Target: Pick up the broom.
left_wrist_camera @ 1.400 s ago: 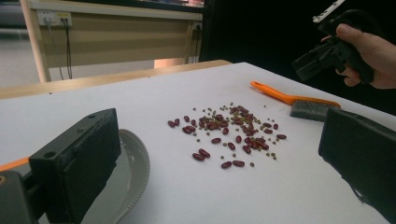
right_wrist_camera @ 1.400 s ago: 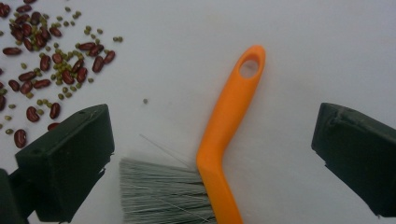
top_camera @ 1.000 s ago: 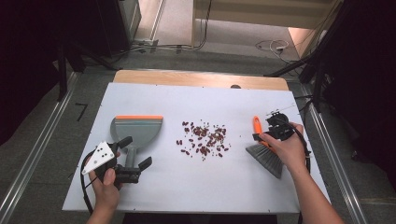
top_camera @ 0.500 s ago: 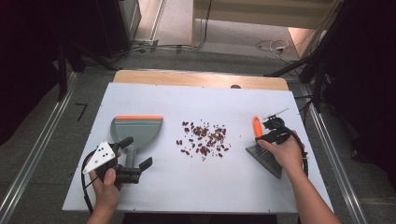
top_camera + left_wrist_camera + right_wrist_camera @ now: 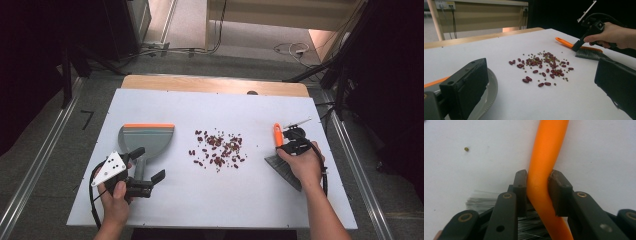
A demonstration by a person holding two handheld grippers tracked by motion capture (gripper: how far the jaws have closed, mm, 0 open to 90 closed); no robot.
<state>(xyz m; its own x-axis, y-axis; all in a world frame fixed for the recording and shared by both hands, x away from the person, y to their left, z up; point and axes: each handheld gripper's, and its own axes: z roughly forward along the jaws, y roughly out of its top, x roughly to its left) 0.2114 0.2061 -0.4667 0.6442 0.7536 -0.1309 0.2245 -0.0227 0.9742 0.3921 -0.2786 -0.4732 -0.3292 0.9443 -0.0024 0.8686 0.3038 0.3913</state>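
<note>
A hand brush lies on the white table (image 5: 210,200) at the right, with an orange handle (image 5: 276,134) (image 5: 549,145) and grey bristles (image 5: 282,167) (image 5: 486,200). My right gripper (image 5: 286,145) (image 5: 537,180) has just been closing and is now shut on that handle, pads pressing both sides. A scatter of red beans and small green ones (image 5: 217,150) (image 5: 541,66) lies mid-table. At the left sits a grey dustpan (image 5: 147,137) with an orange lip. My left gripper (image 5: 148,163) (image 5: 539,75) is open by the dustpan's handle, facing the beans.
The table's far edge is a wooden strip (image 5: 215,84). Metal rails (image 5: 40,165) run along the floor on both sides, and cables (image 5: 295,50) lie on the floor beyond the table. Bare table surface lies in front of the beans.
The right gripper came down onto the brush's orange handle and its jaws closed on it. The left hand and the dustpan have stayed where they were.
</note>
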